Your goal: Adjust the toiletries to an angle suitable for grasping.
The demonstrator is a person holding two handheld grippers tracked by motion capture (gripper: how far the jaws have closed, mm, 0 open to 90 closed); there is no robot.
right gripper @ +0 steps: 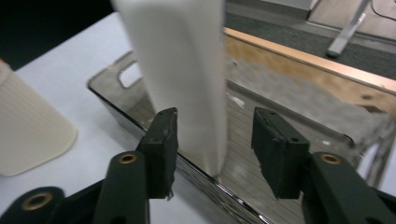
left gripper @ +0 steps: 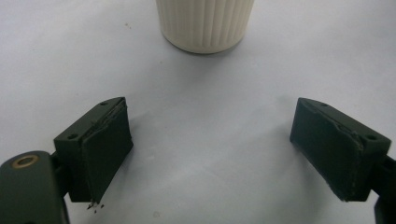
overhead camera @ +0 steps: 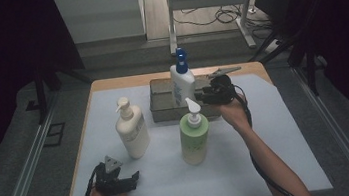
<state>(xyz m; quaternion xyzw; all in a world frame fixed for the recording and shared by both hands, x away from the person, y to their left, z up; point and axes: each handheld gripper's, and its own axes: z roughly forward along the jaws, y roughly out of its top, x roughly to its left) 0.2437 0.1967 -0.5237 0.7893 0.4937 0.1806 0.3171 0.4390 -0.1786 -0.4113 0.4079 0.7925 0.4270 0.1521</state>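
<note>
A white bottle with a blue pump (overhead camera: 182, 84) stands upright in a dark see-through tray (overhead camera: 164, 110) at the back of the table. My right gripper (overhead camera: 203, 96) reaches it from the right. In the right gripper view the white bottle (right gripper: 187, 60) stands between the jaws of my right gripper (right gripper: 215, 135); the left pad is at its side, and a gap shows at the right pad. My left gripper (overhead camera: 133, 179) rests low near the front left of the white mat, open and holding nothing. In its own view my left gripper (left gripper: 210, 135) faces the ribbed base of a cream bottle (left gripper: 205, 23).
A cream pump bottle (overhead camera: 132, 131) stands left of centre and a green pump bottle (overhead camera: 195, 138) stands just in front of the tray. The tray's rim (right gripper: 107, 95) has a handle slot. Bare wooden table edge (overhead camera: 110, 84) runs behind the mat.
</note>
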